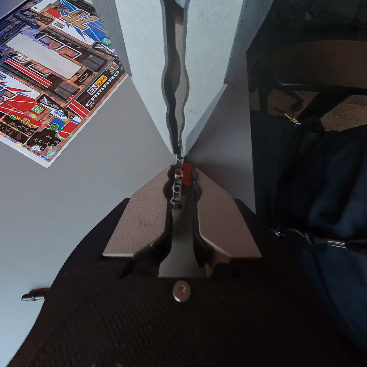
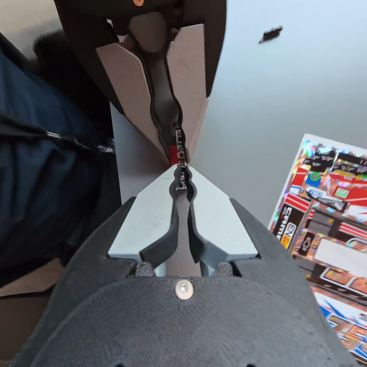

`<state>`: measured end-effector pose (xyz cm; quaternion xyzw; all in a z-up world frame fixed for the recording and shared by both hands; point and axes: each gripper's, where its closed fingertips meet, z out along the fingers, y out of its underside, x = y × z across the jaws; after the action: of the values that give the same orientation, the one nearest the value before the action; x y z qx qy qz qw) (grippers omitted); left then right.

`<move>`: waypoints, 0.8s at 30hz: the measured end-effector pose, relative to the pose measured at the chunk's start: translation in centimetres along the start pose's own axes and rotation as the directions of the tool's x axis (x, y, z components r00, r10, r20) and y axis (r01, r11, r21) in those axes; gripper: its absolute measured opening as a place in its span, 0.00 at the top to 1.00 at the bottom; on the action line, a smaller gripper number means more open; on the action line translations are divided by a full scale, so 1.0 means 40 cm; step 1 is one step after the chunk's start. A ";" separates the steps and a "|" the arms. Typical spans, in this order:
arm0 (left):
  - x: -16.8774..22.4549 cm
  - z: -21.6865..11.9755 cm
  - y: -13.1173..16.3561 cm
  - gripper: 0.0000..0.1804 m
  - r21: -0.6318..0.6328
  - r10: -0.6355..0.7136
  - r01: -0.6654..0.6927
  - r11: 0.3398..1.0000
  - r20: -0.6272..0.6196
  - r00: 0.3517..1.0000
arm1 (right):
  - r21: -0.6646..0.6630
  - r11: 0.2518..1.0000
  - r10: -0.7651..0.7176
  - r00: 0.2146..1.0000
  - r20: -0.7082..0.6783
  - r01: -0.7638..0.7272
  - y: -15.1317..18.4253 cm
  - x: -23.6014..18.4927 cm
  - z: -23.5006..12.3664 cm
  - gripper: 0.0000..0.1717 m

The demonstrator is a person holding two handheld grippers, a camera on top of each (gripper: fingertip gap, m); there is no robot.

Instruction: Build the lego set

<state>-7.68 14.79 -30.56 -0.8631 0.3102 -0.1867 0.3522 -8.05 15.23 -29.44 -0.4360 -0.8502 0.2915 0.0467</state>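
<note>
- Your left gripper (image 1: 181,178) clamps a grey holed beam (image 1: 175,190) with a red piece (image 1: 187,174) beside it.
- Your right gripper (image 2: 181,174) pinches the same beam's other end (image 2: 181,183); its pads hide most of it.
- Sticker sheet (image 1: 49,79) on the grey table (image 1: 99,198), cut off at the frame edge.
- Small dark pin (image 1: 32,297), blurred, near your left gripper.

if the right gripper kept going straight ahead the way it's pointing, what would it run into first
Most likely the left gripper. The two point at each other tip to tip, both closed on the same small grey beam, which has a red piece attached. Depth is hard to judge.
</note>
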 end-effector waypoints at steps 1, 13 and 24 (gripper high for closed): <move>0.001 0.000 0.000 0.92 0.000 0.000 0.000 1.000 -0.002 1.000 | 0.012 1.000 0.014 1.000 0.007 -0.014 0.002 0.000 -0.001 0.99; -0.007 -0.002 0.000 0.92 0.002 -0.006 0.006 1.000 0.019 1.000 | -0.072 0.952 -0.306 0.900 -0.310 0.299 0.000 0.008 0.004 0.99; -0.012 -0.002 0.000 0.93 0.003 -0.012 0.012 1.000 0.031 0.999 | -0.145 0.938 -0.341 0.907 -0.247 0.314 -0.001 0.015 0.014 0.99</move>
<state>-8.08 15.09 -30.55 -0.8672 0.2994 -0.1757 0.3570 -8.63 15.44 -29.98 -0.3242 -0.9108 0.1740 0.1874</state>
